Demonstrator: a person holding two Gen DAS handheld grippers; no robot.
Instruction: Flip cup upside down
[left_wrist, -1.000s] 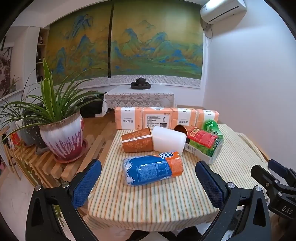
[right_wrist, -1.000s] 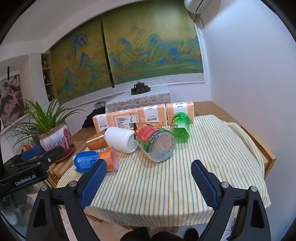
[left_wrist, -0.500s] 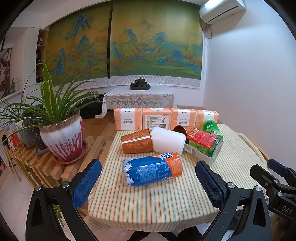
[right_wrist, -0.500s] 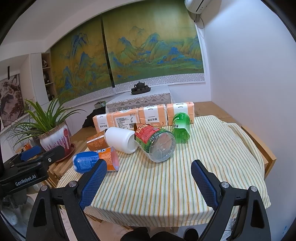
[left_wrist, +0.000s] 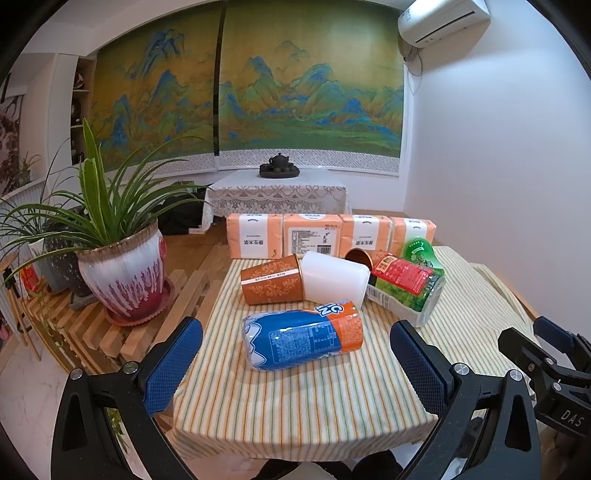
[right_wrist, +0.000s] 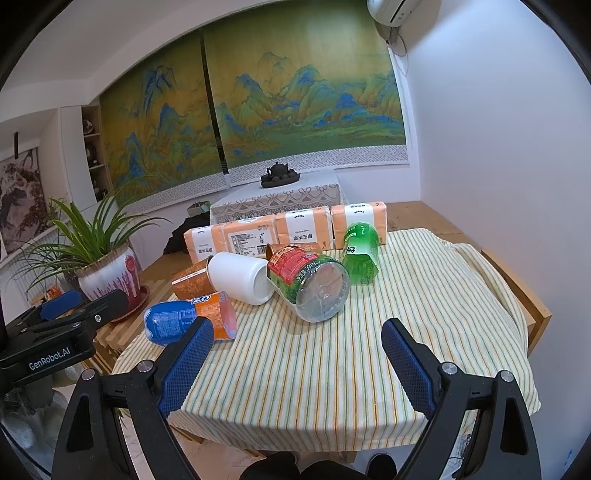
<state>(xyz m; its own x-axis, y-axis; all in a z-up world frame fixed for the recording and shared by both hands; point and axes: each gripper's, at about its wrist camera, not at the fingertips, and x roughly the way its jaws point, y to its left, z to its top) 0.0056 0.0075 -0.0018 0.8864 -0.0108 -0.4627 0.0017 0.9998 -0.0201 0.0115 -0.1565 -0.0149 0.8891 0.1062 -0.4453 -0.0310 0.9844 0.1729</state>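
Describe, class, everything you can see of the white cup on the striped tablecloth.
The white cup is plain, matte and unmarked, plastic by its look, lying on its side on the striped tablecloth. Its closed base faces the near right; its mouth, hidden, points towards the orange patterned cup, which seems to touch or overlap it. The red-labelled bottle lies against its other end. No gripper touches it.

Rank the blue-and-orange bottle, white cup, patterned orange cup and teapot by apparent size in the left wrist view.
1. Blue-and-orange bottle, nearest the camera.
2. White cup and patterned orange cup: look alike, unranked.
3. Teapot, far back, so smallest only in appearance.
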